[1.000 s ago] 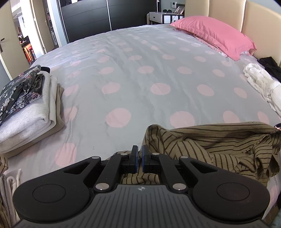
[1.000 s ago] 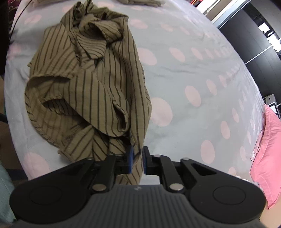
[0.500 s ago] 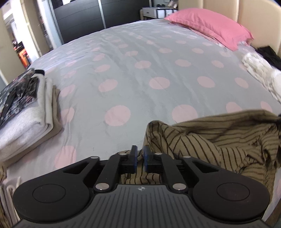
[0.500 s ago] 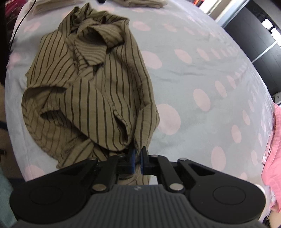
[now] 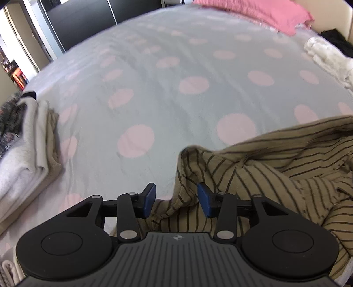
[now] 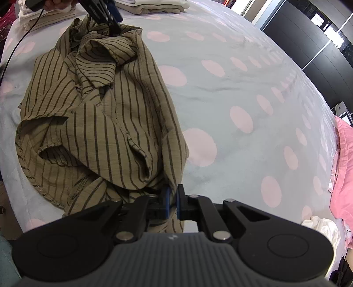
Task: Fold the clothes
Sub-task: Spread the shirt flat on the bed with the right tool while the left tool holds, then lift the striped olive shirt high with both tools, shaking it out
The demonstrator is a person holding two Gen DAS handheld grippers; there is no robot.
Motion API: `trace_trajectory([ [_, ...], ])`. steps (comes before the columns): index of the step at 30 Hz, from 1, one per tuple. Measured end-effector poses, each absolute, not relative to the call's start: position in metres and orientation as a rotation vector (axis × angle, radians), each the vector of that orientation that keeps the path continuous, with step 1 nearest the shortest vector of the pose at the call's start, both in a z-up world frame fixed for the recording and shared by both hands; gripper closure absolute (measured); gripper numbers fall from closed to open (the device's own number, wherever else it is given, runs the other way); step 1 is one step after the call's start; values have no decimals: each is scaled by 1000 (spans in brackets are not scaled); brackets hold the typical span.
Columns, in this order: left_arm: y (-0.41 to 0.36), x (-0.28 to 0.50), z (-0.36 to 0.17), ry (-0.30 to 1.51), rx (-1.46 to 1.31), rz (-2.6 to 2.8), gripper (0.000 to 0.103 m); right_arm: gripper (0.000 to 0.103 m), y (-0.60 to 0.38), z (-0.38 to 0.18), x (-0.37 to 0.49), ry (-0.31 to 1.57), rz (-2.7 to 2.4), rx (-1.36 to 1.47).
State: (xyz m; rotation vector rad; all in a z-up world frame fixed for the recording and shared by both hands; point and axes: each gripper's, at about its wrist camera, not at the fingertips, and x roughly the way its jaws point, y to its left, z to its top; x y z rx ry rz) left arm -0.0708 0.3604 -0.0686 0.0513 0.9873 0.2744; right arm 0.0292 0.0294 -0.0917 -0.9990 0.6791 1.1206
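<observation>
An olive shirt with dark stripes (image 6: 99, 114) lies crumpled on the grey bedspread with pink dots (image 6: 231, 88). My right gripper (image 6: 173, 202) is shut on a fold at the shirt's near edge. In the left wrist view the same shirt (image 5: 275, 176) spreads to the right. My left gripper (image 5: 176, 199) stands open, and a loose fold of the cloth lies between its blue pads (image 5: 204, 199). The right wrist view shows that left gripper (image 6: 110, 19) at the shirt's far end, held by a hand.
A stack of folded clothes (image 5: 24, 141) sits at the bed's left edge. A pink pillow (image 5: 253, 13) lies at the head, with a white garment (image 5: 328, 57) and a dark one at the right. Dark wardrobe doors (image 6: 308, 42) stand beyond the bed.
My left gripper has opened and let go of the shirt's corner. Both cameras have shifted, and the right gripper keeps its hold while the shirt spreads out.
</observation>
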Motion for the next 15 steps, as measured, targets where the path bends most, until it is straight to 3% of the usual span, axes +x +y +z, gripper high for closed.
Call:
trace_trajectory([
  [3,363,-77,-54,937,17,312,101,96,29,-89,34,668,1083,-975],
  [10,368,-93,-21,819,-63,398,103,99,29,-53,52,566,861,-796],
  [15,365,-126,53,639,-74,451,103,100,28,2,45,417,744,-720],
])
